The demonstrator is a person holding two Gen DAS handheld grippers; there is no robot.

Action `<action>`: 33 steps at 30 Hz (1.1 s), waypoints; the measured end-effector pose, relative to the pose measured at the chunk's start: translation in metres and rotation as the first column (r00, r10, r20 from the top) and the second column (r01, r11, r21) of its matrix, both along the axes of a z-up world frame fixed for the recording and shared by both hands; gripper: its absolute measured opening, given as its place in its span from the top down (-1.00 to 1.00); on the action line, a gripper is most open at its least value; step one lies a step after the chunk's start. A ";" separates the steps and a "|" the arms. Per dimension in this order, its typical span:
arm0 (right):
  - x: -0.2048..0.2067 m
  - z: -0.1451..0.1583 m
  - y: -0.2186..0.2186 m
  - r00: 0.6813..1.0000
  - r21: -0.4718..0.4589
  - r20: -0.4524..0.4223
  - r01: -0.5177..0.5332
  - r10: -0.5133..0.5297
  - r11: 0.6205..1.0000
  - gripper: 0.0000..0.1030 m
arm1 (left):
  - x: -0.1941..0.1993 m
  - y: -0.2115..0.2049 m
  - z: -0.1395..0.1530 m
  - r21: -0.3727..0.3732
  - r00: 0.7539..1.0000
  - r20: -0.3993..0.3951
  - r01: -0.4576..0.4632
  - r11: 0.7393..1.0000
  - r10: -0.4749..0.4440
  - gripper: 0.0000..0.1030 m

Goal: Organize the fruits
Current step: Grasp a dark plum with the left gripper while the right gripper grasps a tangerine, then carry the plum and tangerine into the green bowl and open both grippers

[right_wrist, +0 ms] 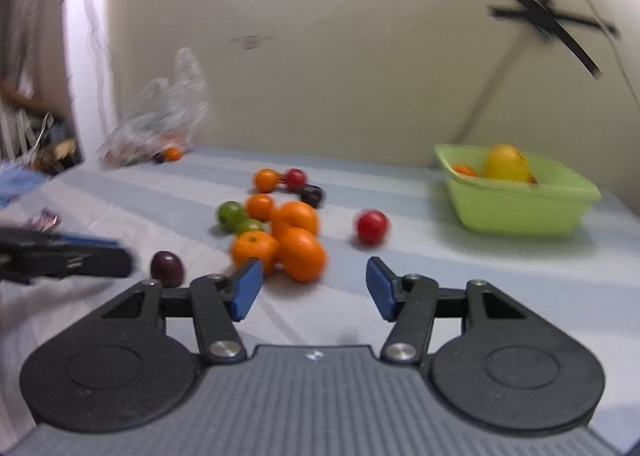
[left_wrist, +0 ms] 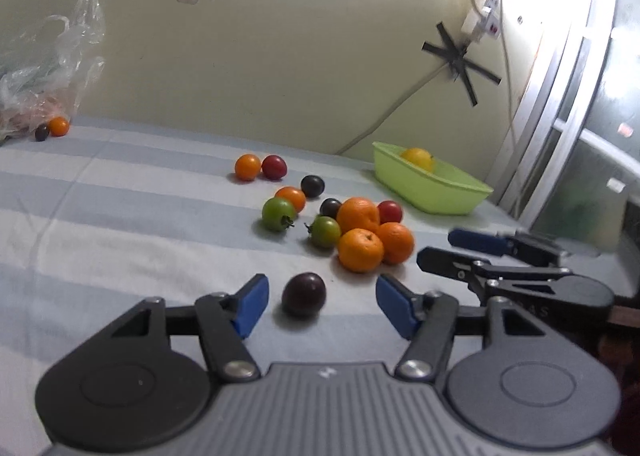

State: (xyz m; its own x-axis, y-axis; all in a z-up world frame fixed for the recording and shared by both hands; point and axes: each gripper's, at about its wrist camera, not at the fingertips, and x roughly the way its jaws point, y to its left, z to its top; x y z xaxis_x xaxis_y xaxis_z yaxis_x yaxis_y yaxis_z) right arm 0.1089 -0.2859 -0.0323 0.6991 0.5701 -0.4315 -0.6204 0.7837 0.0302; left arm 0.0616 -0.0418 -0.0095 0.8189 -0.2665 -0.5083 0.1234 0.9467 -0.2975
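A dark plum (left_wrist: pixel 303 294) lies on the striped cloth between the fingers of my left gripper (left_wrist: pixel 320 298), which is open and touches nothing. Beyond it sits a cluster of three oranges (left_wrist: pixel 360 250), with green tomatoes (left_wrist: pixel 278 213), a red tomato (left_wrist: pixel 390 211) and several small orange and dark fruits around them. My right gripper (right_wrist: pixel 314 288) is open and empty, just short of the nearest orange (right_wrist: pixel 304 254). A red tomato (right_wrist: pixel 372 226) lies alone to its right. A light green tub (right_wrist: pixel 520 208) at the far right holds a yellow fruit (right_wrist: pixel 506 162).
A crumpled clear plastic bag (left_wrist: pixel 48 68) with fruit beside it lies at the far left by the wall. Cables and black tape run down the wall behind the tub (left_wrist: pixel 432 192). The right gripper (left_wrist: pixel 452 250) sits close to the right of the oranges.
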 end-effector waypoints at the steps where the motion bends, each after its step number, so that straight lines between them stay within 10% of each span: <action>1: 0.000 0.001 0.006 1.000 -0.020 0.020 -0.020 0.020 1.000 -0.04 | 0.003 -0.001 -0.001 0.002 1.000 -0.007 0.004 1.000 -0.004 -0.17; 11: 0.025 -0.006 0.018 0.999 -0.095 0.005 -0.032 0.033 0.995 0.02 | 0.017 -0.009 -0.014 0.082 0.999 -0.053 0.016 0.997 -0.012 -0.14; 17: 0.042 -0.014 0.018 0.990 -0.110 -0.124 -0.080 0.067 0.991 0.38 | 0.022 -0.012 -0.014 0.119 0.999 -0.045 -0.003 0.993 0.009 0.43; 33: 0.074 0.016 -0.069 0.988 0.077 -0.072 0.140 -0.134 0.987 0.41 | 0.064 -0.054 0.033 0.041 0.994 -0.005 0.106 0.993 -0.106 0.43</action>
